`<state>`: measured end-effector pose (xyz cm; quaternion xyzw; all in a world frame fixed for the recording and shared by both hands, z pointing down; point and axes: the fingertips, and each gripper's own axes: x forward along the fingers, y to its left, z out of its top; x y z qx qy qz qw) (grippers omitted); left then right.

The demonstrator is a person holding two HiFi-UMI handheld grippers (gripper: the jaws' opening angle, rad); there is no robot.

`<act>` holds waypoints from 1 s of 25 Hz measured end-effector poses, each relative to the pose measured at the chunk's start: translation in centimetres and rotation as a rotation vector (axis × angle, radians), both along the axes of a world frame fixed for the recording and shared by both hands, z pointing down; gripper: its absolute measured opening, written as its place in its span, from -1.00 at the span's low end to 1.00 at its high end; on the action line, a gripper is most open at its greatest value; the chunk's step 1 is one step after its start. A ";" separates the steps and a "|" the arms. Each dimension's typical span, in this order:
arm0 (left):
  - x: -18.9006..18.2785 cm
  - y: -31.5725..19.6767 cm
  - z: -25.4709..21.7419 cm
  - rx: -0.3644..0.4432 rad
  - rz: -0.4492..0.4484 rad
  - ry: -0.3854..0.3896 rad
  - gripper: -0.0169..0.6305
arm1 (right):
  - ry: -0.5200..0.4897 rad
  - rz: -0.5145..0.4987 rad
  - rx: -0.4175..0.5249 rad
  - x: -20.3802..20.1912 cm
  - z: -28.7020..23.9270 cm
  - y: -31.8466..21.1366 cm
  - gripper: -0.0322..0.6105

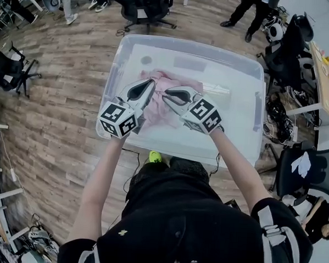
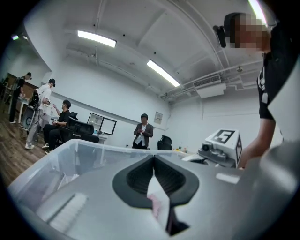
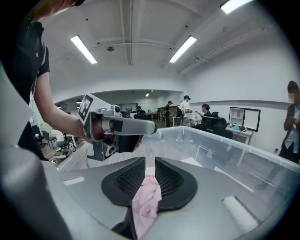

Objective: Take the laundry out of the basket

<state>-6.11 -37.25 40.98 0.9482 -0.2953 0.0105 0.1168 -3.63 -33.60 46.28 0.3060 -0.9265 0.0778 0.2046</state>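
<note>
Step in hand, as judged: securing a hold on the laundry (image 1: 170, 80), not yet lifted out. Found bunched on the bottom of the basket (image 1: 236, 121), under both tools.

Left gripper (image 1: 151, 83): jaws closed tip to tip, pinching a pale, pink-tinged strip of cloth just behind the tips.

Right gripper (image 1: 167, 94): jaws parted by a narrow slit, pink cloth lying in the gap, not visibly pressed.

Next move, as judged: closing the right jaws firmly on the cloth, then raising both together clear of the basket rim, minding trailing folds.

Count: one basket, one piece of laundry seen, two grippers.
</note>
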 end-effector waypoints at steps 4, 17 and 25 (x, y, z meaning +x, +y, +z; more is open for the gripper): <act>1.3 -1.2 3.6 -0.056 0.019 -0.065 -0.91 | 0.016 -0.008 -0.032 0.2 2.3 -1.3 -0.68; 1.7 -5.4 13.8 -0.238 0.006 -0.266 -0.67 | 0.054 0.021 -0.193 0.6 10.9 -4.8 -0.46; 0.6 -7.5 18.8 -0.308 -0.027 -0.350 -0.32 | 0.078 0.058 -0.327 1.8 15.8 -5.0 -0.24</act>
